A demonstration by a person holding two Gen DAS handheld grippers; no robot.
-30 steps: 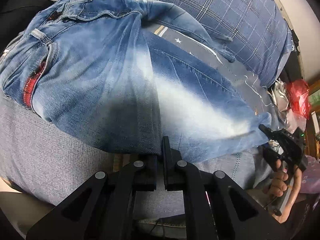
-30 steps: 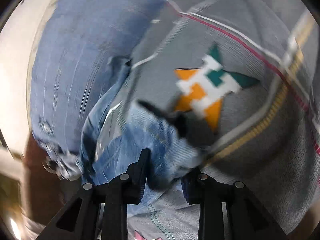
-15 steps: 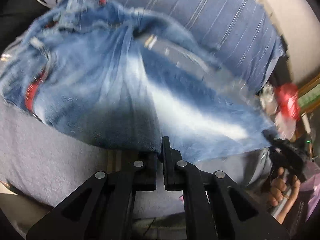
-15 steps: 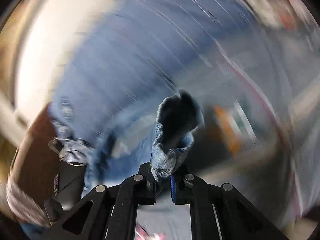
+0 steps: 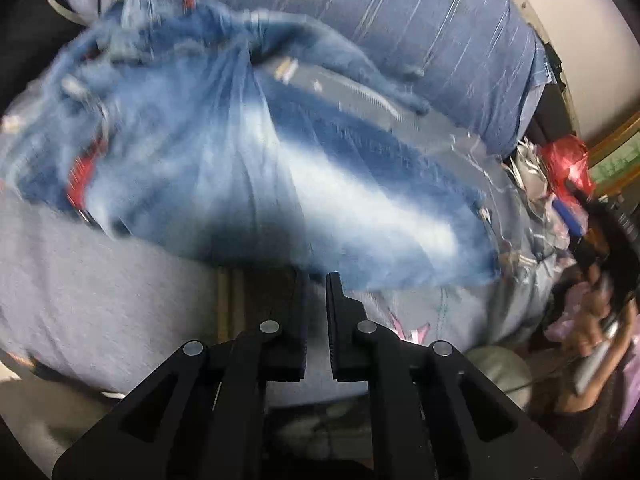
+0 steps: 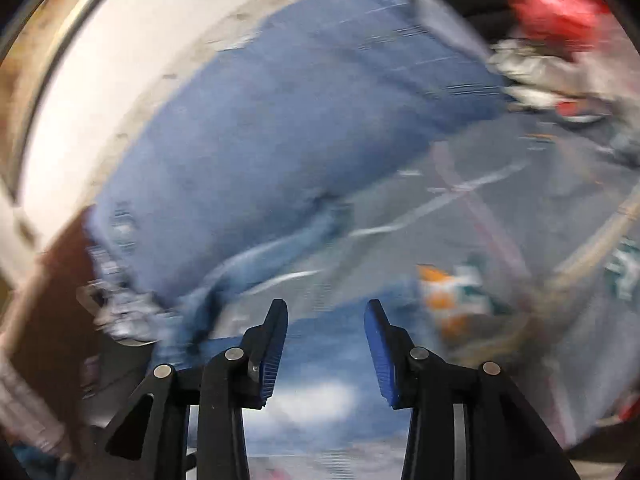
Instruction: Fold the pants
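Lying on the bed (image 5: pixel 100 300), jeans (image 5: pixel 248 168); left hand-held gripper (image 5: pixel 316 284) nearly closed, empty; right (image 6: pixel 326 312) just opened.

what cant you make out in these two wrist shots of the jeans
- Left wrist view: motion blur smears the jeans' waistband; the lower hem edge is hidden behind the left gripper.
- Right wrist view: blur hides the bedding print; the jeans run under the open right gripper and off frame.

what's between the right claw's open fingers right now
Nothing is held: the right claw stands open, with only the jeans lying below the gap, as the right wrist view shows.
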